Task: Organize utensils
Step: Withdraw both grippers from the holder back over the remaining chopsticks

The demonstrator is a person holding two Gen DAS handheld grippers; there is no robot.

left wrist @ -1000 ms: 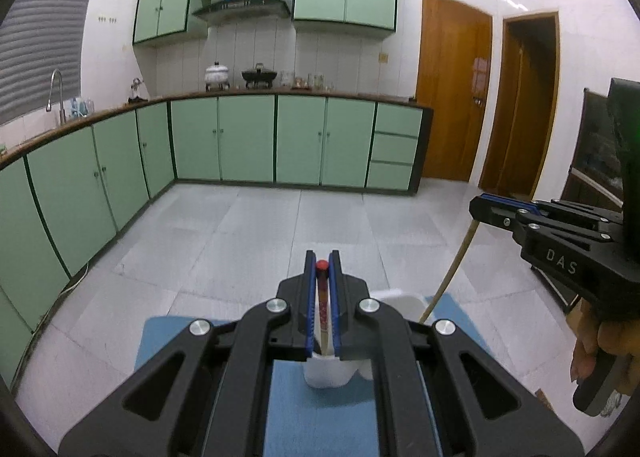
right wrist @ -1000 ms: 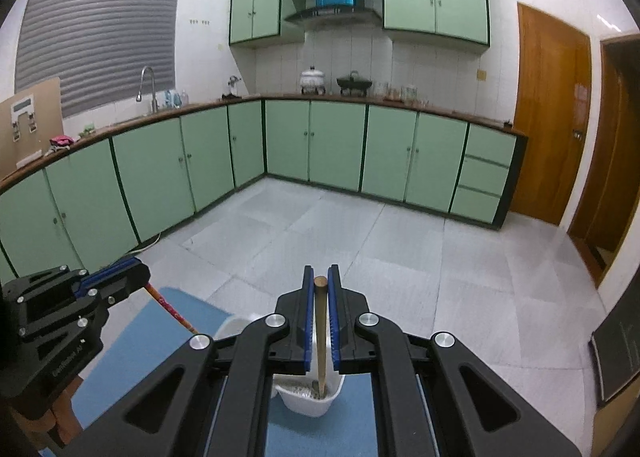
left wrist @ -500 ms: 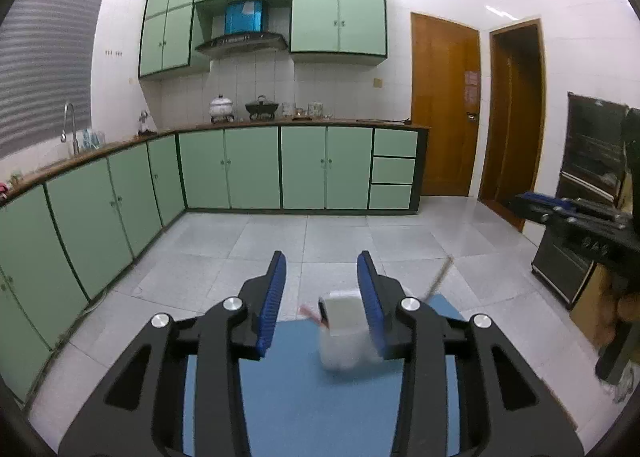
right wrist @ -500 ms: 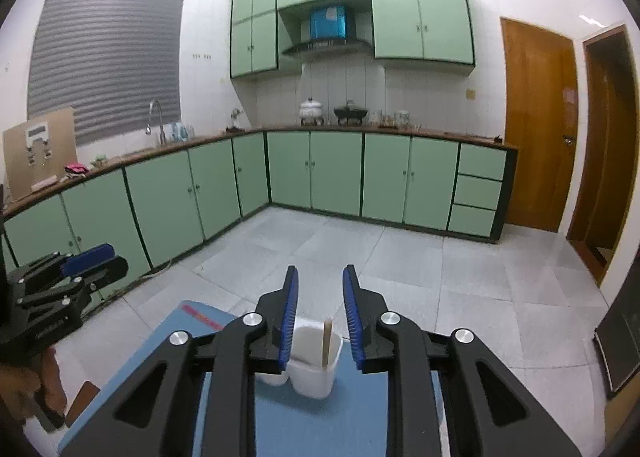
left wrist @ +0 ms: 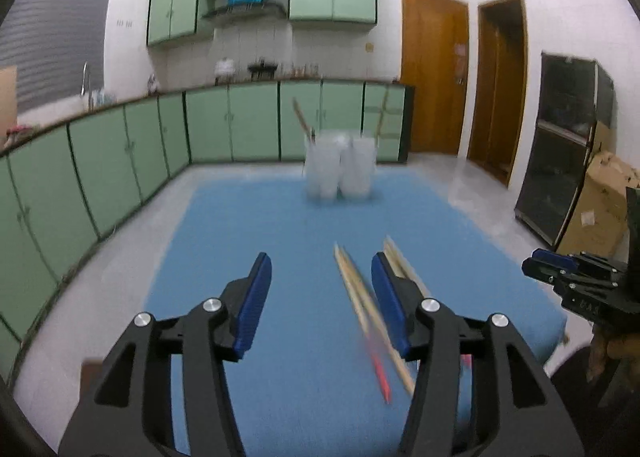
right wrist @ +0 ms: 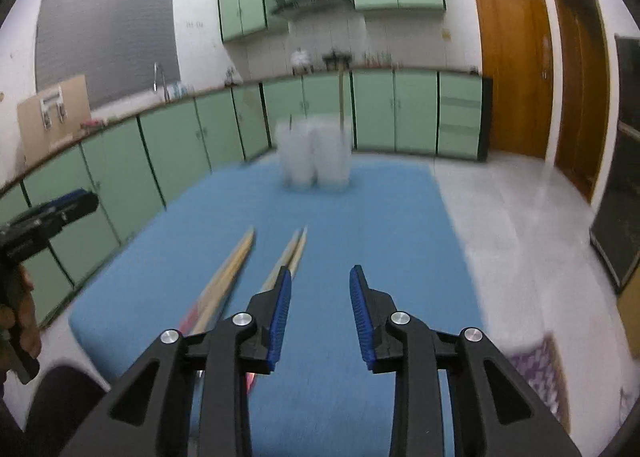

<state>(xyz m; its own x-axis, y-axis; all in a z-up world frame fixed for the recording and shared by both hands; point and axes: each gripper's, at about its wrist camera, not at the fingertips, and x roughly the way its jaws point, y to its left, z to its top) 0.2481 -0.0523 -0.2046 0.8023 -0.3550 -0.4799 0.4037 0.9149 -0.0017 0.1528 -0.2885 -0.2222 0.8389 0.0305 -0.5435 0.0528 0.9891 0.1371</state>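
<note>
Two white utensil holders [left wrist: 340,167] stand side by side at the far end of the blue mat [left wrist: 280,237], each with a chopstick sticking up. They also show in the right wrist view [right wrist: 316,155]. Several chopsticks [left wrist: 368,309] lie on the mat near me, some with red ends; in the right wrist view they [right wrist: 236,277] lie left of my fingers. My left gripper [left wrist: 322,297] is open and empty, low over the mat, just left of the chopsticks. My right gripper [right wrist: 318,309] is open and empty, just right of them.
The blue mat [right wrist: 380,225] covers a table in a kitchen with green cabinets [left wrist: 120,161] at left and back. Wooden doors [right wrist: 516,77] are at the right. A cardboard box [left wrist: 600,209] and a dark appliance [left wrist: 560,161] stand to the right.
Both grippers let go of their chopsticks into the white holders, opened, and pulled back toward me. They now hang low over the near end of the mat by the loose chopsticks.
</note>
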